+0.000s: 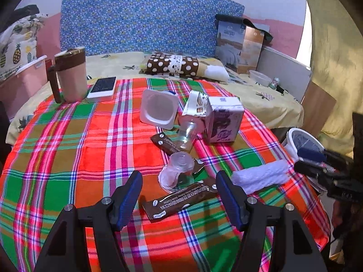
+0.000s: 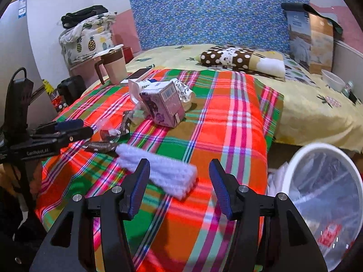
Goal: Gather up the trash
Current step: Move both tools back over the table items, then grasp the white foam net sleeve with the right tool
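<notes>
Covering the near end of a bed, a bright plaid cloth (image 1: 68,158) in red, green and pink, strewn with litter: a brown wrapper (image 1: 179,200) nearest, a clear plastic cup (image 1: 175,173) on its side touching it, a second wrapper (image 1: 166,144), a purple carton (image 1: 223,122), a white tub (image 1: 158,108) and a white rolled towel (image 1: 261,176) at the right edge. Hovering over the wrapper with jaws spread and empty, the left gripper (image 1: 179,195); poised above the towel, likewise spread and empty, the right gripper (image 2: 179,181). Beside the bed at right, a lined white bin (image 2: 322,204). Beyond the cloth, a yellow sheet (image 1: 261,104), a dotted pillow (image 1: 172,64), a lidded mug (image 1: 71,74), a phone (image 1: 103,86) and a blue floral headboard (image 1: 145,18) against a pink wall.
</notes>
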`<state>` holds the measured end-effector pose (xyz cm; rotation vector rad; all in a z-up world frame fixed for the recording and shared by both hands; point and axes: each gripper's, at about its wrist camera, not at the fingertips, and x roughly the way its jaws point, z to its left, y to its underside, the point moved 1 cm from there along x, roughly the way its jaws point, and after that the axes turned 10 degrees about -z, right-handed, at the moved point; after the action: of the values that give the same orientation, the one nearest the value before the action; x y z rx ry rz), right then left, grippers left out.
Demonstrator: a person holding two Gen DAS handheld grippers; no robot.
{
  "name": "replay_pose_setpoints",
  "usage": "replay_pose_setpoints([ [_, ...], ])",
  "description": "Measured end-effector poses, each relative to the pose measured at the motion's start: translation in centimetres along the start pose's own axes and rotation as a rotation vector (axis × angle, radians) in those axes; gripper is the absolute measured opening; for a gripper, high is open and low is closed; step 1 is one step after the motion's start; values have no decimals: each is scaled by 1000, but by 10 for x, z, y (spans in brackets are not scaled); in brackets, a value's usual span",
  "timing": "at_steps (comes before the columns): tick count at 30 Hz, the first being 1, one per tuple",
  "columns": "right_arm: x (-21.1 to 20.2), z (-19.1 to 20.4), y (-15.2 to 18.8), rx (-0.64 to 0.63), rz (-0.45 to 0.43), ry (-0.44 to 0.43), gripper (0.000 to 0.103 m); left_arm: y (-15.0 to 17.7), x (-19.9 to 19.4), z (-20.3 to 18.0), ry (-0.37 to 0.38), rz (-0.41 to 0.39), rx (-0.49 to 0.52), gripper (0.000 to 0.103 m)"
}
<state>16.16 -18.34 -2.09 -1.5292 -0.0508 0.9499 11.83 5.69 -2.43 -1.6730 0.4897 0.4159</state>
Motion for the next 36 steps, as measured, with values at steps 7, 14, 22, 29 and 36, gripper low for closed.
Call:
replay_pose_setpoints([
  [7, 27, 9, -2, -105, 74, -69, 56, 13, 18, -6, 77, 94, 47, 67],
  [14, 21, 19, 9, -120, 139, -128, 52, 28, 16, -12, 85, 140, 78, 67],
  [22, 2, 17, 15, -31, 116, -55, 23, 38, 4, -27, 71, 149, 83, 54],
  [29, -15, 6, 25, 110, 125, 14, 23, 45, -17, -37, 174, 158, 13, 53],
  [36, -18, 3, 26, 113, 114, 9, 26, 37, -15, -37, 103, 132, 93, 54],
])
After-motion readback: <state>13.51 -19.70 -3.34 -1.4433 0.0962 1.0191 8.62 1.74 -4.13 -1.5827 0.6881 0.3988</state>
